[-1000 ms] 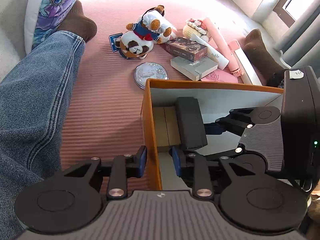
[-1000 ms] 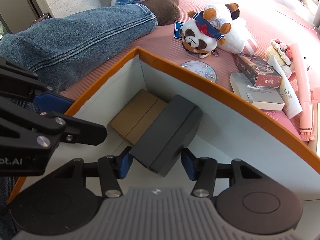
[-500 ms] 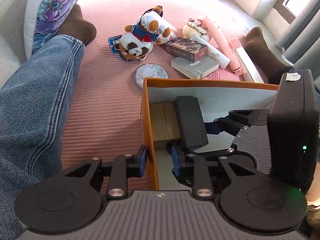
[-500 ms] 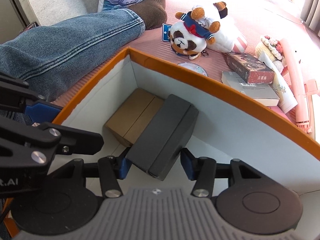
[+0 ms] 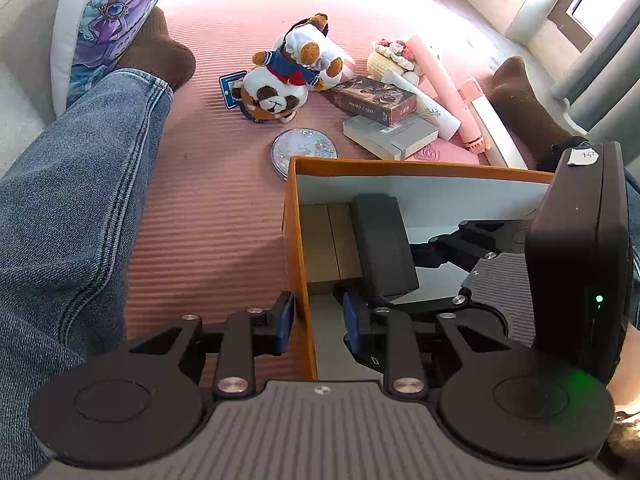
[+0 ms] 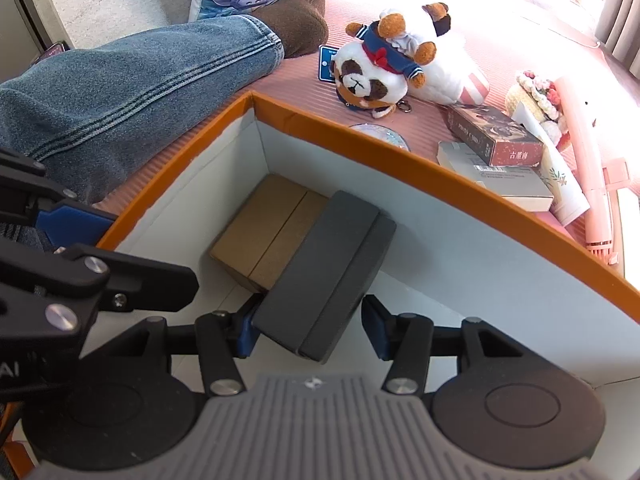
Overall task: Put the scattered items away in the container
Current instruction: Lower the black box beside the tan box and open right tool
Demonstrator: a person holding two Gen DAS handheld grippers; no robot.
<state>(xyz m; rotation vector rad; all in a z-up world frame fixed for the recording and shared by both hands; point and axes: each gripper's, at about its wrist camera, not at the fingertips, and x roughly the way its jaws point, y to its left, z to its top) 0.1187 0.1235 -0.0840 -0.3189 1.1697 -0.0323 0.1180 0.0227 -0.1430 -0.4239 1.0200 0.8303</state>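
An orange-rimmed box with white inner walls (image 5: 420,168) (image 6: 400,156) stands on the pink mat. Inside it a brown carton (image 6: 264,232) lies flat, and a dark grey case (image 6: 328,268) (image 5: 380,240) leans tilted on it. My right gripper (image 6: 308,332) (image 5: 472,264) reaches into the box and is shut on the near end of the grey case. My left gripper (image 5: 318,320) straddles the box's left wall, shut on it, one pad (image 6: 68,220) outside. A panda plush (image 5: 280,92), two card boxes (image 5: 384,120), a glitter disc (image 5: 304,148) and pink items (image 5: 440,80) lie on the mat.
A person's jeans leg (image 5: 68,200) with a brown sock (image 5: 160,52) lies along the left of the mat, and a second sock (image 5: 520,96) is at the right. A patterned cushion (image 5: 104,20) leans at the far left. A curtain and window stand at the far right.
The right wrist view has tilted slightly, with the grey case staying between the jaws. The left gripper holds the same spot on the box wall.
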